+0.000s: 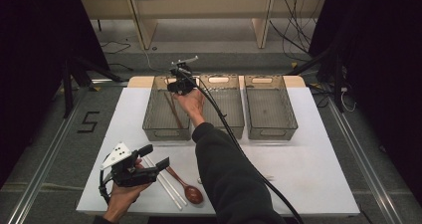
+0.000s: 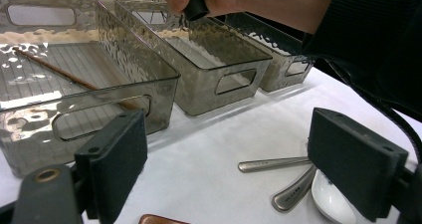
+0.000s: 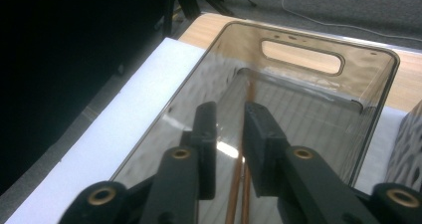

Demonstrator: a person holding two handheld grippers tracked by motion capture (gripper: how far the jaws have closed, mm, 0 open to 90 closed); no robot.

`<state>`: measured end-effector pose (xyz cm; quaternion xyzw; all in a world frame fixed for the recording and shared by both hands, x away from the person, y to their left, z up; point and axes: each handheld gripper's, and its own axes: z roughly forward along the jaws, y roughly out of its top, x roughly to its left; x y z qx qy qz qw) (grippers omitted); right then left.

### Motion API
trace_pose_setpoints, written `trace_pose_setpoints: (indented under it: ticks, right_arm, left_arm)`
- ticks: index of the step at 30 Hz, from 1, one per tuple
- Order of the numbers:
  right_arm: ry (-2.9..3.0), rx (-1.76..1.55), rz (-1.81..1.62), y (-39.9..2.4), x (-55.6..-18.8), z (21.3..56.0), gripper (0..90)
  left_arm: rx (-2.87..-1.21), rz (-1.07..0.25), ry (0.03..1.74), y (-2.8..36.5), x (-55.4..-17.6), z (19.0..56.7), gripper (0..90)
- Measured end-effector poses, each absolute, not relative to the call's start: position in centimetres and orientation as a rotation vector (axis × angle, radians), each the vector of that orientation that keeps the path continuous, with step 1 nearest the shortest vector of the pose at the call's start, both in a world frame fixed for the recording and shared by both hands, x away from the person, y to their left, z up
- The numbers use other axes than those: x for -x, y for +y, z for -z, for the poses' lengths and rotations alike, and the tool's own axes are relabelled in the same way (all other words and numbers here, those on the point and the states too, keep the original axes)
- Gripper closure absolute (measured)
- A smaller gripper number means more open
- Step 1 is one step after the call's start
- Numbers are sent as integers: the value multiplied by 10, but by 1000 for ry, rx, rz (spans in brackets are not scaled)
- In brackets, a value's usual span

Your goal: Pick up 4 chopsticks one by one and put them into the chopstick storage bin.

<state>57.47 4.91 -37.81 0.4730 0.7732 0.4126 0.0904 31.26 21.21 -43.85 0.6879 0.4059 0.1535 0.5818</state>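
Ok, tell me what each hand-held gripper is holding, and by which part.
Nothing: the right hand-held gripper is open above the chopsticks lying in the left bin; the left hand-held gripper is open and empty.

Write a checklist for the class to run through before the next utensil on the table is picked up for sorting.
1. Chopsticks lie inside the left bin: ok.
2. Right gripper jaws slightly apart, nothing pressed between them: ok.
3. Left gripper open, holding nothing: ok.
4. Wooden spoon and white straws lie close beside the left gripper: ok.
5. Middle bin free of utensils: cannot tell.
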Motion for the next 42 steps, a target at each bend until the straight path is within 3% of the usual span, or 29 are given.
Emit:
trace_pose_setpoints:
  ticks: [12, 23, 42]
  right_arm:
    - [2347, -1379, -1288, 33, -565, 366, 583]
    - [2443, -1261, -1341, -12, -535, 348, 407]
    - [2446, -1183, -1403, -105, -464, 354, 350]
  left_arm:
    - [-1611, -360, 951, 212, -313, 439, 153]
    - [-1620, -365, 959, 213, -314, 440, 153]
    - [-1666, -346, 981, 219, -324, 443, 155]
